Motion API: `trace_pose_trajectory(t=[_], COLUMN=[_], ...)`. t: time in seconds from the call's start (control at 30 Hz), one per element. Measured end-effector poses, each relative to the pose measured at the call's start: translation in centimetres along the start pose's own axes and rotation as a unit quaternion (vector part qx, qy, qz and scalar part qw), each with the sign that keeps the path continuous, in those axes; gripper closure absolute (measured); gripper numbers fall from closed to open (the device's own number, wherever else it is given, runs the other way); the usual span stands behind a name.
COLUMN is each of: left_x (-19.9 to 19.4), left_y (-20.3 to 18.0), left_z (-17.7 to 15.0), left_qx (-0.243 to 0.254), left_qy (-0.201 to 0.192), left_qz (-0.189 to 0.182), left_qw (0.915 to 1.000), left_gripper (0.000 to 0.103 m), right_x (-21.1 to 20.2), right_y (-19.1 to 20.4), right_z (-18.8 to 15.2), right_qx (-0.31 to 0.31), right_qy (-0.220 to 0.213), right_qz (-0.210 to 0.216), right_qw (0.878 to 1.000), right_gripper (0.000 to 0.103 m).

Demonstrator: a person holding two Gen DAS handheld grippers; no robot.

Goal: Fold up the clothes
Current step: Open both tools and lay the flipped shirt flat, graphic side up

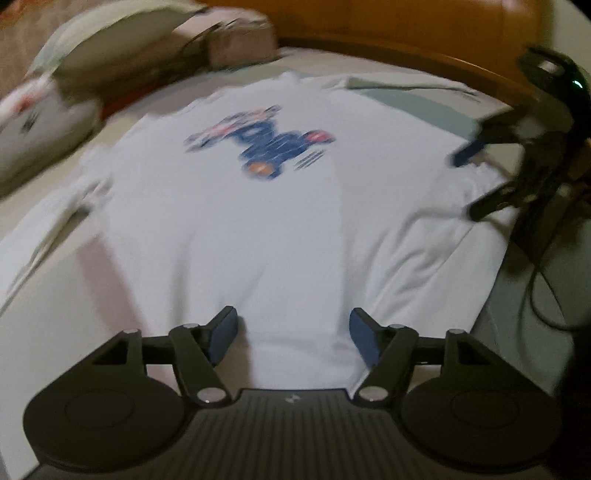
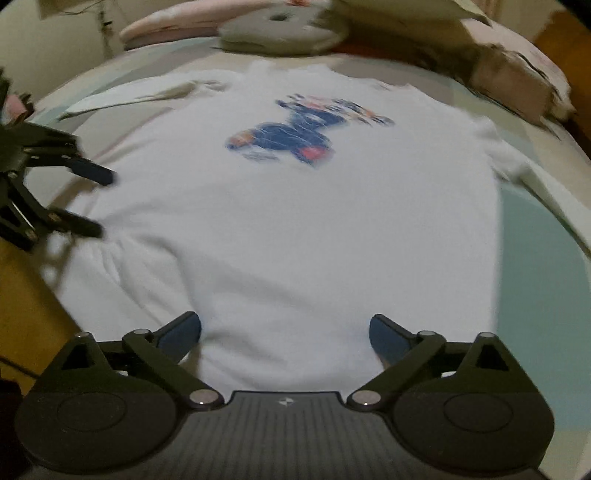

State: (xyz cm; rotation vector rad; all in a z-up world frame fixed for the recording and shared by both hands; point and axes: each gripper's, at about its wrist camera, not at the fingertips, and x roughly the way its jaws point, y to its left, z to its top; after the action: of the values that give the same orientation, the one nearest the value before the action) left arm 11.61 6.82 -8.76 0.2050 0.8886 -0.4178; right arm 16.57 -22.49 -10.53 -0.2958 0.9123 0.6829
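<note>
A white T-shirt (image 1: 277,229) (image 2: 295,236) with a blue and red print (image 1: 262,144) (image 2: 295,136) lies spread flat on a bed. My left gripper (image 1: 293,328) is open at one edge of the shirt, with white cloth lying between its blue pads. My right gripper (image 2: 285,326) is open at the opposite edge, and cloth lies between its fingers too. Each gripper shows in the other's view at the shirt's side: the right gripper (image 1: 467,184) and the left gripper (image 2: 99,203), both open. The frames are motion-blurred.
Pillows and folded bedding (image 1: 147,48) are piled past the shirt, with a grey round cushion (image 2: 284,29) among them. A wooden bed frame (image 1: 406,33) curves along one side. A black cable (image 1: 539,295) hangs by the right gripper. Pale teal sheet (image 2: 535,266) surrounds the shirt.
</note>
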Motion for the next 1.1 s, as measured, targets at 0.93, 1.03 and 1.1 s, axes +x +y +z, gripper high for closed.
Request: trace_pose_trajectory(t=[0.93,1.03,1.1], left_x=[5.4,6.5,8.3], left_y=[12.3,13.1,14.0], left_z=[8.1,10.5,11.6], left_qx=[-0.139,-0.118,-0.127], left_qy=[-0.062,-0.101,-0.102], left_qz=[0.047,0.059,0.063], left_qw=[0.9872,0.9861,0.9847], left_gripper=[0.034,0.032,0.032], right_x=[5.6,5.9,6.0], right_y=[-3.4,-3.2,-3.0], right_z=[6.9,7.0,7.0], right_qx=[0.142,0.139,0.136], right_qy=[-0.051,-0.048,-0.047], right_qz=[-0.051,-0.057,-0.062], right_qw=[0.987,0.987,0.988], right_gripper=[0.000,0.000,0.000])
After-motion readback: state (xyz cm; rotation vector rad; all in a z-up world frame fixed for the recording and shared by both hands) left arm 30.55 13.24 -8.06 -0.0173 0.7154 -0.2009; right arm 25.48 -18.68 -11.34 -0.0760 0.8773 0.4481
